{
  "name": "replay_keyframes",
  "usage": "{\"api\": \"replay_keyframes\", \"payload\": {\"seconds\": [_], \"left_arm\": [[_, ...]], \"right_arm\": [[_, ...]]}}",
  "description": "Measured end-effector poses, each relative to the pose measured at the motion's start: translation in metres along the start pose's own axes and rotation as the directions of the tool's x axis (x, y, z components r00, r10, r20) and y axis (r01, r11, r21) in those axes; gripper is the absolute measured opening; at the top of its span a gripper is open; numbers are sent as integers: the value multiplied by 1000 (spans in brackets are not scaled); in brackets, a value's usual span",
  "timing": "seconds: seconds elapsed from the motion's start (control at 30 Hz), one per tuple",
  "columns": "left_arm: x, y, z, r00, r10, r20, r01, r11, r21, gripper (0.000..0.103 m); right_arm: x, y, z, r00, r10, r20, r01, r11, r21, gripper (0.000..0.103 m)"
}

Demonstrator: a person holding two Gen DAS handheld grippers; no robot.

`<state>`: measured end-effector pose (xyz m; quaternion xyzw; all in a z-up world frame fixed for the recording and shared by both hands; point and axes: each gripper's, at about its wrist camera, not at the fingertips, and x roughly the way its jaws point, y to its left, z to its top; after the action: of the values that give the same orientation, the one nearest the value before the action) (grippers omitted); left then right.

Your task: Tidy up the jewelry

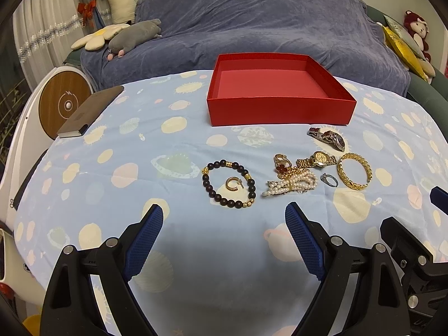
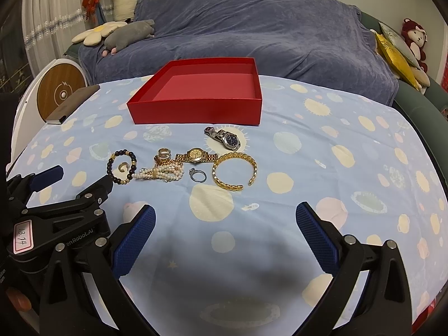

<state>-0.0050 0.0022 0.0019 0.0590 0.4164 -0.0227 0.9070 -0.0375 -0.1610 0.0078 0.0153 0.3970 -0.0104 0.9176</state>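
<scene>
An empty red box point(image 1: 280, 112) point(image 2: 196, 110) stands at the far side of the table. In front of it lie a dark bead bracelet point(image 1: 221, 199) point(image 2: 111, 173) ringing a gold hoop earring point(image 1: 232, 184), a pearl bracelet point(image 1: 291, 186) point(image 2: 159, 174), a gold ring with a red flower point(image 1: 282, 163), a gold watch point(image 1: 317, 159) point(image 2: 196, 155), a silver watch point(image 1: 329, 137) point(image 2: 225, 137), a silver ring point(image 1: 329, 180) point(image 2: 197, 175) and a gold cuff bangle point(image 1: 355, 170) point(image 2: 234, 171). My left gripper point(image 1: 224, 215) is open just short of the bead bracelet. My right gripper point(image 2: 225, 215) is open, nearer than the bangle.
A pale blue dotted cloth point(image 1: 140, 168) covers the table. A dark book point(image 1: 86, 112) lies at its far left edge by a round wooden-faced device point(image 1: 64, 103). Behind is a sofa under a blue throw point(image 1: 252, 28) with plush toys. The left gripper's body point(image 2: 56, 212) shows in the right wrist view.
</scene>
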Motion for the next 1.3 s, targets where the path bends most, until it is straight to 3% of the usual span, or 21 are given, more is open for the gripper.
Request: {"api": "replay_keyframes", "payload": {"seconds": [1.3], "left_arm": [[1, 1, -1, 1000, -10, -9, 10, 1000, -5, 86]], "right_arm": [[2, 1, -1, 1000, 3, -6, -3, 1000, -1, 98]]}}
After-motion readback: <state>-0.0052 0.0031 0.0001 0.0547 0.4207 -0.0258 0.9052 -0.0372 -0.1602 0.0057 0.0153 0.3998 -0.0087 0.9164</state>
